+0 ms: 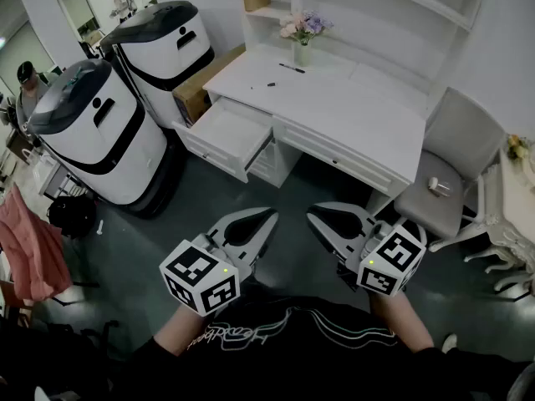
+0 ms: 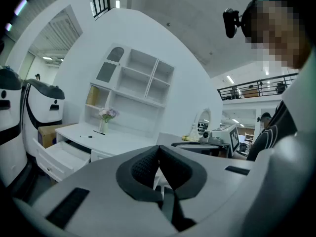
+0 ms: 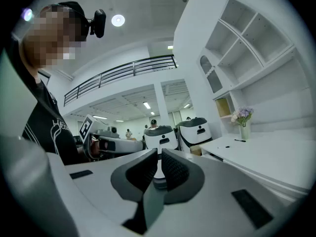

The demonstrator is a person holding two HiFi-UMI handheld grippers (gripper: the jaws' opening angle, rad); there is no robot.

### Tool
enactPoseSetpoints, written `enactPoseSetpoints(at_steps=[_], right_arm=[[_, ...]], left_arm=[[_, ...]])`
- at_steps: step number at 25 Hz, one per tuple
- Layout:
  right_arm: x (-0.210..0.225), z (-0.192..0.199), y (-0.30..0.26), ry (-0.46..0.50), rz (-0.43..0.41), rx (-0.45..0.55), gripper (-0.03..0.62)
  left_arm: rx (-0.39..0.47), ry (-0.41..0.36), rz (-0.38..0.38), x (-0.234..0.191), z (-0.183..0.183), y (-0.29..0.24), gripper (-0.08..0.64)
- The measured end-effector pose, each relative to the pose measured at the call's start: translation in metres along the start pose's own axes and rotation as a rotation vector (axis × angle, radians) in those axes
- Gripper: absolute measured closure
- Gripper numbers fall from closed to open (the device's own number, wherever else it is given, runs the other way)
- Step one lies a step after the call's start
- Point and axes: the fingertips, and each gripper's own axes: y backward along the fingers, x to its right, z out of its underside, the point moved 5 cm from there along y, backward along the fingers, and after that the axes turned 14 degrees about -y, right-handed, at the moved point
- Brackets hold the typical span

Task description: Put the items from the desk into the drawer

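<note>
Both left tool (image 1: 271,216) and right tool (image 1: 312,212) are clenched empty; head view alone shows pink cloth (image 1: 29,241).

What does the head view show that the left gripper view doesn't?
Head view only: the pink cloth and the marker cube on the left gripper. Left gripper view only: the balcony railing and the head camera. Both: the white desk, its open drawer and the flower vase.

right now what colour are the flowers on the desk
Pale pink and lilac, the flowers in the vase; the head view shows them best.
</note>
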Motion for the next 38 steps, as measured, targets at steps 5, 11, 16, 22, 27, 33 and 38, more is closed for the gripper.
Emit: enactPoseSetpoints(at_steps=[5, 11, 16, 22, 27, 33, 38], right_arm=[[0.009, 0.005, 0.002, -0.026, 0.008, -0.011, 0.535], [0.017, 0.013, -0.014, -0.023, 0.007, -0.046, 0.535], [0.035, 0.009, -0.034, -0.035, 0.014, -0.042, 0.535], [0.083, -0.019, -0.067, -0.055, 0.037, -0.013, 0.535], [0.141, -0.046, -0.118, -0.067, 0.046, -0.012, 0.535], [0.221, -0.090, -0.195, -0.084, 0.074, -0.029, 0.535], [0.279, -0.126, -0.251, -0.036, 0.133, -0.044, 0.535]], left_arm=[[-0.010, 0.032, -0.011, -0.002, 0.008, -0.005, 0.540], [-0.027, 0.070, -0.035, -0.020, 0.017, -0.006, 0.540], [-0.021, 0.068, -0.036, -0.044, 0.017, -0.016, 0.540], [-0.030, 0.071, -0.026, -0.100, 0.014, -0.052, 0.540], [-0.038, 0.078, -0.020, -0.170, 0.010, -0.095, 0.540], [-0.052, 0.075, -0.027, -0.286, -0.003, -0.148, 0.540], [-0.043, 0.102, -0.018, -0.368, -0.004, -0.186, 0.540]])
